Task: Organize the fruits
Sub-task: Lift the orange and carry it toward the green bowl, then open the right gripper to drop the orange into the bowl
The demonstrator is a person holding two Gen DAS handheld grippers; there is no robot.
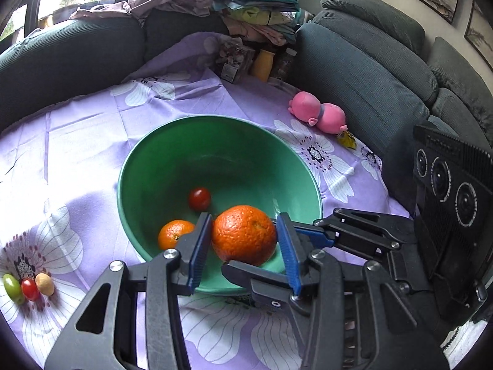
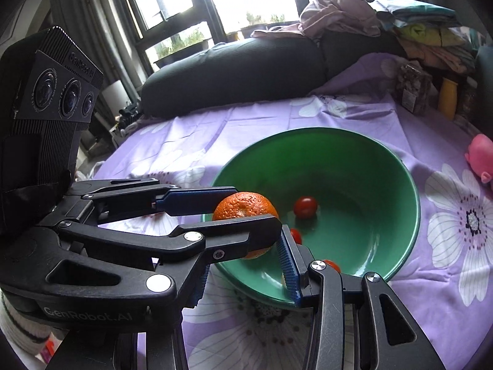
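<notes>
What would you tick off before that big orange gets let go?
1. Big orange gripped by left gripper: ok.
2. Orange above green bowl, inside the rim: ok.
3. Drop spot free of small orange and cherry tomato: cannot tell.
4. Right gripper open and empty: ok.
5. Right gripper clear of the left one: not ok, they cross closely.
6. Three small fruits on the cloth collected: not ok.

Left hand-held gripper clasping a large orange over a green bowl, small orange and cherry tomato inside, purple floral cloth beneath
</notes>
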